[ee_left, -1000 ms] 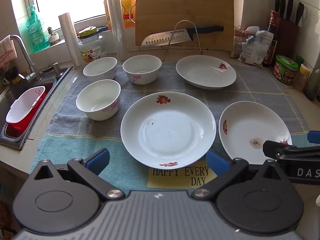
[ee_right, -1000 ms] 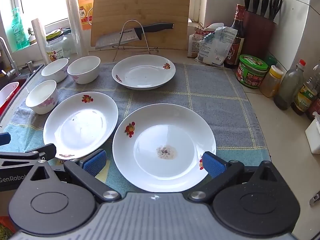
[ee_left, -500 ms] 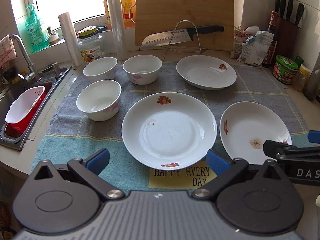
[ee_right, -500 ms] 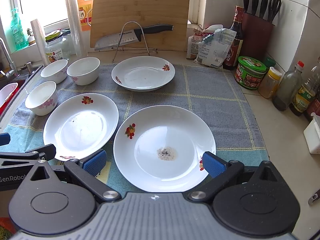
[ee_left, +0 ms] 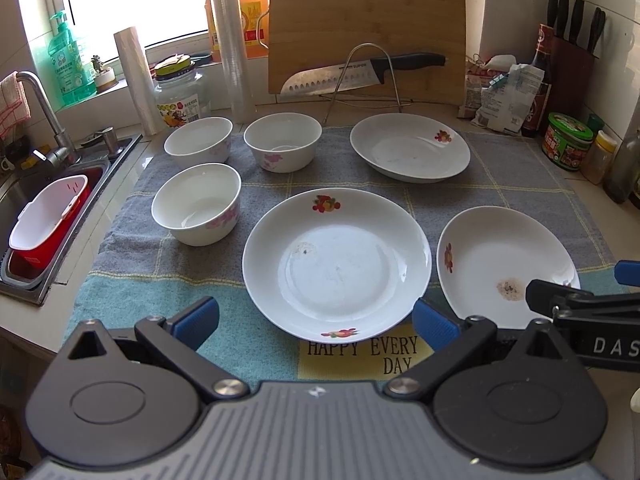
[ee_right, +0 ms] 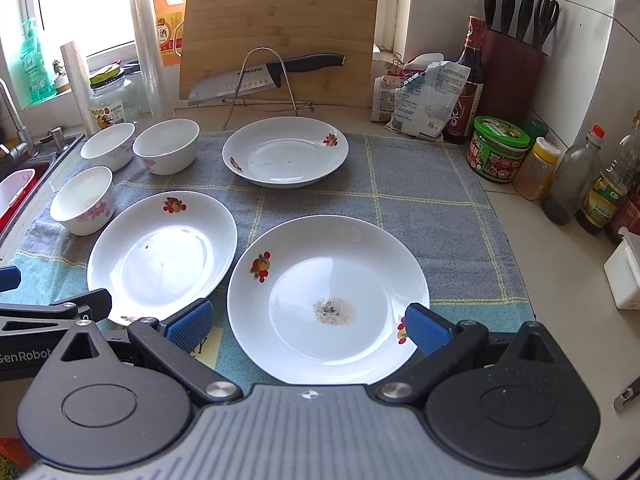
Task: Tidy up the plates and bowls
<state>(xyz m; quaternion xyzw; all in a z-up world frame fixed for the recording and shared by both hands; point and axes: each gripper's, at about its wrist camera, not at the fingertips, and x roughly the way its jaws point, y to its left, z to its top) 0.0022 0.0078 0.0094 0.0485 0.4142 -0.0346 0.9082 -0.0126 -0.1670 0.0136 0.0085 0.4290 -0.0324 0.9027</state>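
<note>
While nothing is yet gripped, the surface under its gray and teal towel carries everything laid out singly, which I judge is so each piece can be picked up and stacked by kind.

There are three plates. One plate lies just ahead of the left tool, between the lines of its spread fingers. A second, stained plate lies just ahead of the right tool, whose fingers also stand wide apart and hold nothing; its near rim reaches in between them. The third plate sits farther ahead, well apart from both tools, in front of a cutting board with a knife on a wire stand.

There are three bowls, all upright and unstacked, ahead and to the left of the left tool: the nearest bowl, then two farther ones side by side, the left bowl and the right bowl. None touches another, so I judge the stacking has not begun.
</note>
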